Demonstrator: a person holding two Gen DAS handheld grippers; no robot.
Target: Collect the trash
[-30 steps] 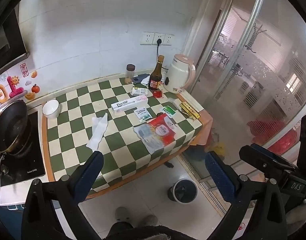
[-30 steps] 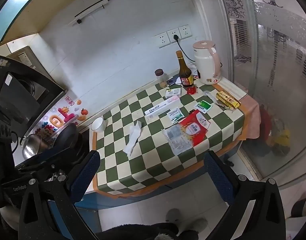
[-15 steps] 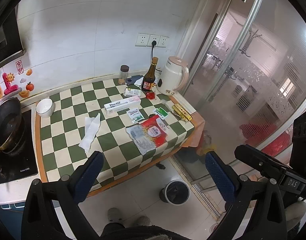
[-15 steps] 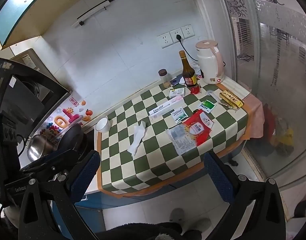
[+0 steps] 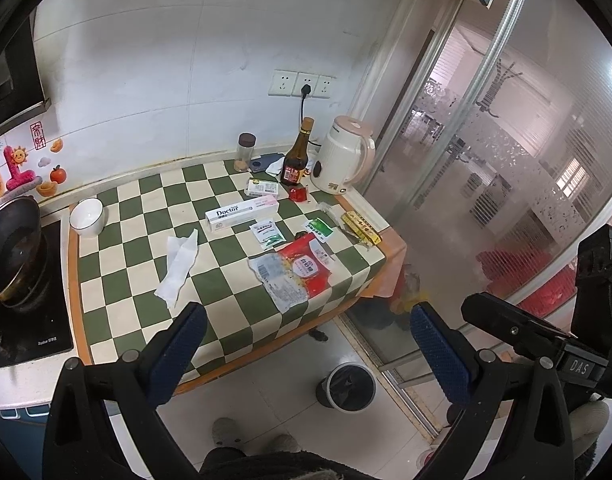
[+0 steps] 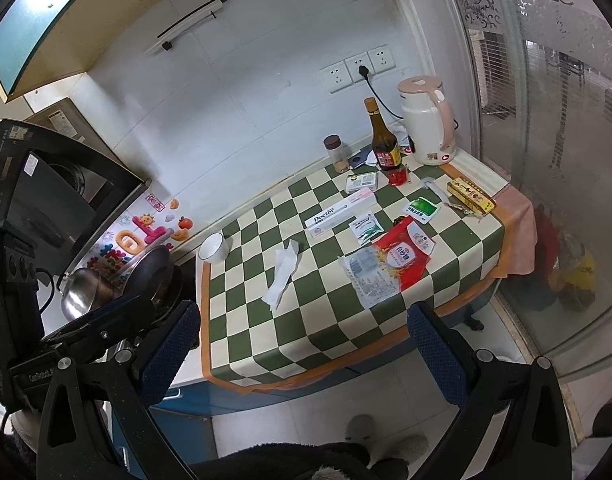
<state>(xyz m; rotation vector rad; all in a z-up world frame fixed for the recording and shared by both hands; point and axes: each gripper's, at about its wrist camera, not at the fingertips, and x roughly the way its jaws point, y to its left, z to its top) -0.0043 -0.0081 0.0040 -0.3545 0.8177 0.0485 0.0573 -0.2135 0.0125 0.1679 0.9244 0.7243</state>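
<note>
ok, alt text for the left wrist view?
Open left gripper held high over a green-checked counter strewn with trash: tissue, red packet, Doctor box, sachets. A bin stands on the floor below; bottle and kettle at the back.

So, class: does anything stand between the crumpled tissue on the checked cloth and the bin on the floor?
Nothing visible does: the tissue lies on open cloth, and the bin stands on bare floor off the table's front edge.
</note>
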